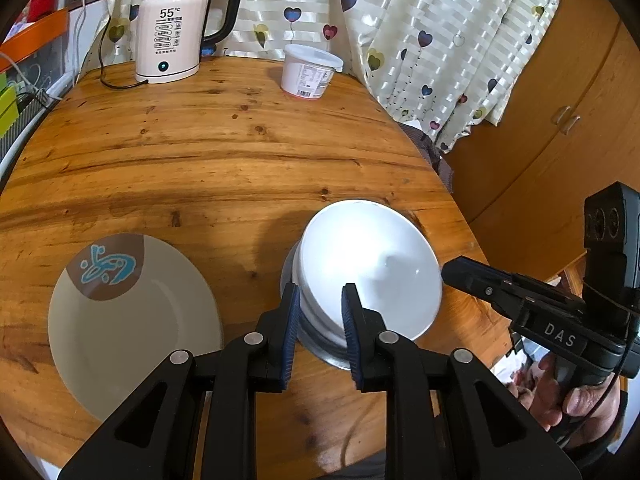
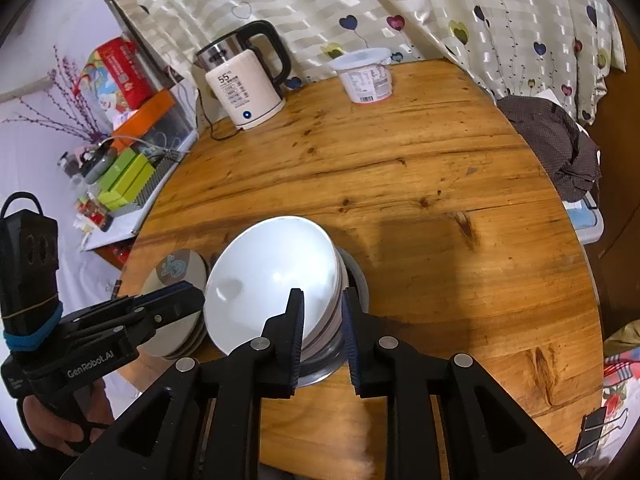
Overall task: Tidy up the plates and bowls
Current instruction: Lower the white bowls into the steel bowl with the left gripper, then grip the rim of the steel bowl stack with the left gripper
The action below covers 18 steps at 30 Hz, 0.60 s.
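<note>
A stack of white bowls (image 1: pixel 372 264) sits in a steel bowl (image 1: pixel 324 348) near the front of the round wooden table (image 1: pixel 224 152); the top bowl (image 2: pixel 272 272) is tilted. My left gripper (image 1: pixel 320 292) is shut on the stack's near rim, one pad inside the top bowl and one outside. In the right wrist view my right gripper (image 2: pixel 322 296) clamps the opposite rim the same way. Each gripper shows in the other's view: right (image 1: pixel 448 272), left (image 2: pixel 196 296). A beige plate (image 1: pixel 132 320) with a brown patch and blue drawing lies left of the bowls.
An electric kettle (image 1: pixel 172 36) with its cord and a white plastic tub (image 1: pixel 310 72) stand at the table's far edge, against a heart-print curtain. A cluttered shelf (image 2: pixel 128 168) stands to the left, a wooden cupboard (image 1: pixel 560 112) and dark cloth (image 2: pixel 556 148) to the right.
</note>
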Tool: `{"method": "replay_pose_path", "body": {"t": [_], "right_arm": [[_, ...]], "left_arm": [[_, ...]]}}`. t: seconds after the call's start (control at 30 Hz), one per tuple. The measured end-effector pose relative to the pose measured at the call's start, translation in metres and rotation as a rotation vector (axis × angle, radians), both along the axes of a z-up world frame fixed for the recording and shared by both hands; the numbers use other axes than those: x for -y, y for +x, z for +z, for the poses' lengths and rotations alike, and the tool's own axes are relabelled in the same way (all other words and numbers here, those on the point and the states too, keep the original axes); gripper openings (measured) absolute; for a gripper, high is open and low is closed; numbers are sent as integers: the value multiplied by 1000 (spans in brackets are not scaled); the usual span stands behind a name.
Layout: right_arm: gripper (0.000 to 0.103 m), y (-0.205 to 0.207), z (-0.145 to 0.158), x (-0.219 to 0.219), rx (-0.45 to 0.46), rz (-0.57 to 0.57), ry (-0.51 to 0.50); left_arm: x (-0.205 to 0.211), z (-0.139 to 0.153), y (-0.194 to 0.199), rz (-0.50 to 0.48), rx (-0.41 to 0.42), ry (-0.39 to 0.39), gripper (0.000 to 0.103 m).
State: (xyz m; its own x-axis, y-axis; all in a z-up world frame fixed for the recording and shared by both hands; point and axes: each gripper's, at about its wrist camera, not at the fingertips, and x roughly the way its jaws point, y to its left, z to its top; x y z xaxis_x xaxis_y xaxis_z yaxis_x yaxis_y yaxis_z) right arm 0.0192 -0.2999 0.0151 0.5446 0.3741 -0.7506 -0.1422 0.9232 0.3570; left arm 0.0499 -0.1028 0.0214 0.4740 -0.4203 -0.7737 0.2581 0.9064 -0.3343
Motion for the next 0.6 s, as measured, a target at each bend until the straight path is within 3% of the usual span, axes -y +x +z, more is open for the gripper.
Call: {"method": "replay_pose_path", "body": {"t": [0.23, 0.6], "right_arm": [[29, -8, 2, 4, 32, 9, 21], [30, -12, -4, 15, 19, 13, 61]], "left_arm": [[-7, -1, -9, 13, 19, 5, 23], [-16, -3, -19, 47, 51, 18, 23]]}}
